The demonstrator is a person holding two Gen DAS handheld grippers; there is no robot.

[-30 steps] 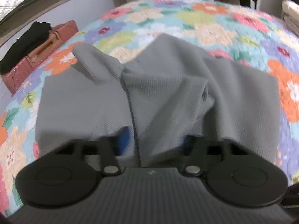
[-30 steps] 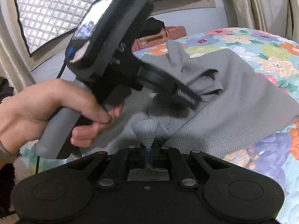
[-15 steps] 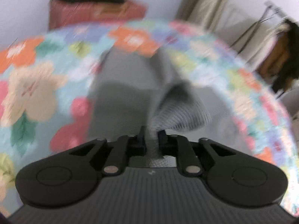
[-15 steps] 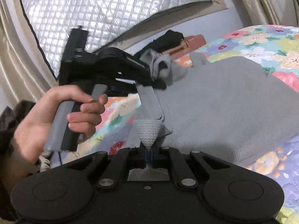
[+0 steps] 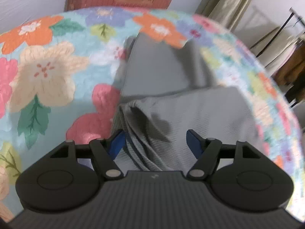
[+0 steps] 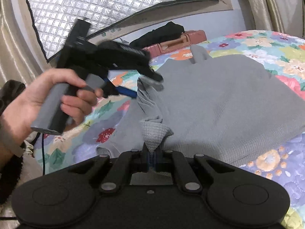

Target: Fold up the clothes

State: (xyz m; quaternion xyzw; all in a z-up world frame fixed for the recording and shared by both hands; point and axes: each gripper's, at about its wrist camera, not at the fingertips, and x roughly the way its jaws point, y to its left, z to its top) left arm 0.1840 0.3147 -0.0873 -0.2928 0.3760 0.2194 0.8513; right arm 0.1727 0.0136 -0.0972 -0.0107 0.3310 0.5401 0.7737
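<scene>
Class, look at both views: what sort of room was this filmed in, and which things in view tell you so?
Most likely a bedroom: a floral quilt covers what looks like a bed, a pink suitcase sits by the wall, and clothes hang on a rack beside curtains.

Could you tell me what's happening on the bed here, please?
A person is folding a grey garment spread on a flowery bedspread, with a handheld claw in each hand. The right claw is pinched shut on a bunched corner of the cloth. The left claw has just been opening: its blue pads stand apart, and a fold of the garment lies loose between them. The left hand shows in the right wrist view, gripping its handle.
</scene>
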